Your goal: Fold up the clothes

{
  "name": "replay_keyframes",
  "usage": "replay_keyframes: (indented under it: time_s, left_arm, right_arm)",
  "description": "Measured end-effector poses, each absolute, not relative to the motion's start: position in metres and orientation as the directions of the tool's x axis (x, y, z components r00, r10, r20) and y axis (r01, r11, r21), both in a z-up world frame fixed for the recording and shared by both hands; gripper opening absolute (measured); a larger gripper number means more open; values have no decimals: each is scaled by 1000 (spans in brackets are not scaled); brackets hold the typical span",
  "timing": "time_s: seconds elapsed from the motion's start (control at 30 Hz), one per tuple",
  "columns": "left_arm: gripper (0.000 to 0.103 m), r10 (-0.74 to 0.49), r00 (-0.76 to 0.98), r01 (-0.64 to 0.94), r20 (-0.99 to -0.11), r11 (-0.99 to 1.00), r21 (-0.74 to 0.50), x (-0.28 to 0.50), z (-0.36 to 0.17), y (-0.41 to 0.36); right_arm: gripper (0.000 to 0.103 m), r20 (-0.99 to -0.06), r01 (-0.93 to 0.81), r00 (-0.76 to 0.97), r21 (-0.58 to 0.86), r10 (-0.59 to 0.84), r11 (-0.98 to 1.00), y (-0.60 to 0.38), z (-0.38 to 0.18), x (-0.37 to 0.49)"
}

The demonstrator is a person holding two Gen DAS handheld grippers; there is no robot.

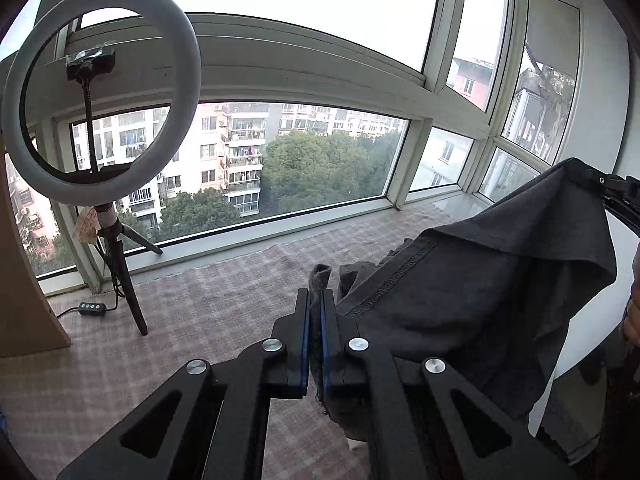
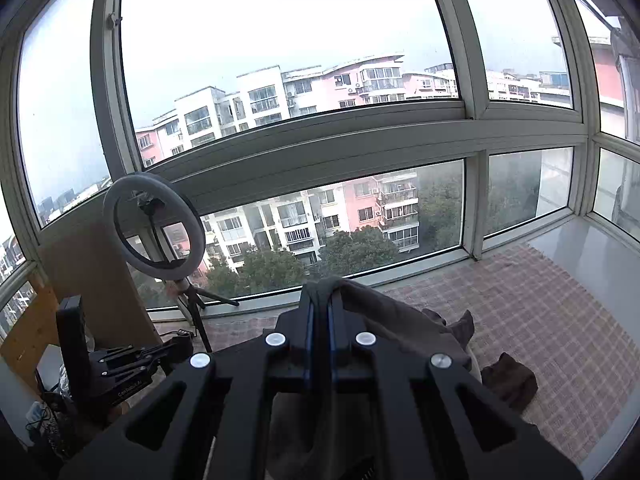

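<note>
A dark grey garment (image 1: 480, 280) hangs in the air between both grippers, above a pink plaid mat (image 1: 200, 300). In the left wrist view my left gripper (image 1: 316, 296) is shut on a bunched edge of it, and the stitched hem runs off to the right. At the upper right my right gripper (image 1: 600, 184) pinches another corner, higher up. From the right wrist the right gripper (image 2: 320, 290) is shut on the garment (image 2: 392, 316), which drapes down to the right. The left gripper (image 2: 182, 344) shows at the lower left.
A ring light (image 1: 100, 92) on a tripod stands at the left by the window, with a cable controller (image 1: 92, 306) on the mat. A wooden board (image 1: 24, 280) leans at the far left. A dark cloth heap (image 2: 508, 380) lies on the plaid mat (image 2: 540, 300). Windows close the far side.
</note>
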State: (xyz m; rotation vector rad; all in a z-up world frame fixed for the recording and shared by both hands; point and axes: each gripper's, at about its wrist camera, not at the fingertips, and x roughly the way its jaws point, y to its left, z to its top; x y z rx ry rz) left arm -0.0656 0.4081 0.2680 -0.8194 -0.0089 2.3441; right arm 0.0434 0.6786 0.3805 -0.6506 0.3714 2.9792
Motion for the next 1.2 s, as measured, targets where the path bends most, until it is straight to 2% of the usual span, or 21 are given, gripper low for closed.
replay_keyframes:
  time_s: [0.17, 0.37, 0.5, 0.63, 0.67, 0.7, 0.73, 0.77, 0.8, 0.9, 1.0, 1.07, 1.2]
  left_arm:
    - [3, 530, -691, -483, -493, -845, -231, -58, 300, 301]
    - [3, 410, -809, -346, -421, -912, -222, -35, 325, 168]
    - [3, 274, -865, -215, -421, -959, -183, -15, 319, 86]
    - [4, 148, -836, -78, -529, -985, -153, -15, 285, 16]
    - [4, 118, -823, -51, -556, -989, -136, -15, 275, 3]
    - [4, 85, -811, -32, -578, -994, -103, -14, 265, -3]
    - [2, 52, -799, -13, -599, -998, -69, -14, 255, -10]
    - [1, 25, -789, -1, -614, -999, -40, -14, 246, -14]
    - [1, 18, -786, -2, -618, -1000, -27, -12, 240, -13]
    - [3, 87, -770, -63, -633, -996, -61, -11, 227, 1]
    - [24, 204, -707, -169, -677, -978, -119, -28, 205, 42]
    - [40, 277, -646, -254, -711, -957, -142, -40, 185, 77]
    - [48, 363, -474, -354, -802, -913, -203, -62, 129, 146]
  right_arm:
    - [5, -323, 18, -943, 196, -82, -980, 600, 429, 50]
    - [5, -305, 229, -911, 183, -276, -956, 486, 457, 41]
    - [5, -343, 374, -830, 242, -439, -895, 415, 441, 28]
    - [11, -502, 467, -676, 277, -540, -840, 359, 393, 15]
    - [21, -535, 460, -655, 278, -534, -843, 354, 379, 13]
    - [35, -553, 434, -656, 280, -514, -856, 359, 365, 12]
    - [43, -558, 400, -670, 285, -490, -871, 369, 351, 12]
    - [55, -566, 351, -688, 287, -453, -891, 383, 336, 14]
    - [59, -580, 294, -705, 285, -408, -913, 399, 320, 16]
    - [60, -663, 95, -707, 256, -246, -962, 446, 265, 9]
    - [60, -759, -86, -639, 230, -123, -969, 493, 204, -6]
    - [60, -814, -176, -573, 240, -99, -955, 521, 169, -15]
    - [60, -856, -315, -491, 347, -161, -883, 559, 100, -38]
